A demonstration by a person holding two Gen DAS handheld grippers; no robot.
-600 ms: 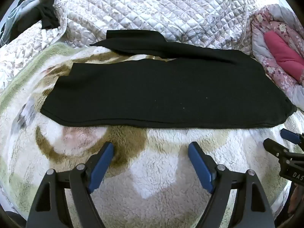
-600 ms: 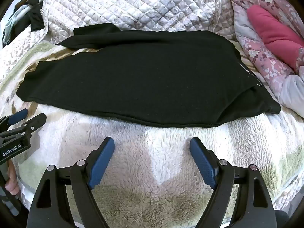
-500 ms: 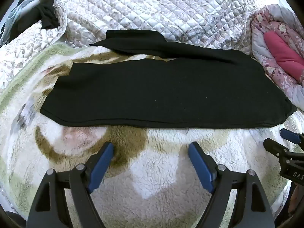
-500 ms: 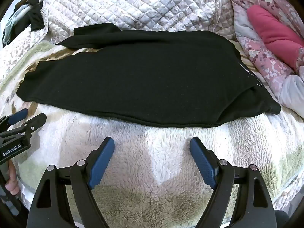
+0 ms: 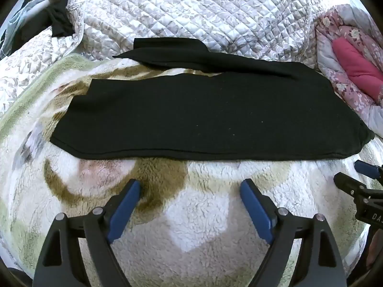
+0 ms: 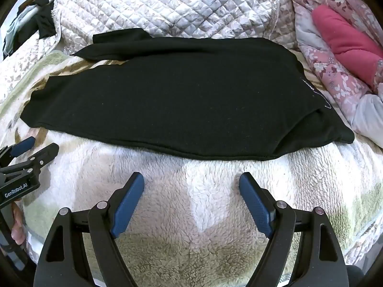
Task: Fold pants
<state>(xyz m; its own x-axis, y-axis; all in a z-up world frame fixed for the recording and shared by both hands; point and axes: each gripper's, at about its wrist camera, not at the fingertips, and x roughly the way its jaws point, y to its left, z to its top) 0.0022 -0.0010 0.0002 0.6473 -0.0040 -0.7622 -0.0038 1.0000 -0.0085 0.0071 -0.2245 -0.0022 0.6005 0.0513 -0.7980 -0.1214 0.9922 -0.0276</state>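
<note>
Black pants (image 5: pixel 203 119) lie flat on a fluffy blanket (image 5: pixel 196 215), legs to the left, waist to the right; one leg angles off at the back. They also show in the right wrist view (image 6: pixel 179 100). My left gripper (image 5: pixel 190 189) is open and empty, hovering over the blanket just in front of the pants' near edge. My right gripper (image 6: pixel 191 181) is open and empty, in front of the near edge nearer the waist. Each gripper shows at the edge of the other's view: the right one (image 5: pixel 359 179) and the left one (image 6: pixel 33 148).
A quilted grey-white bedspread (image 5: pixel 203 16) is bunched behind the pants. A pink floral quilt with a pink pillow (image 6: pixel 342 40) lies at the right. Dark clothes (image 5: pixel 55 19) sit at the far left back.
</note>
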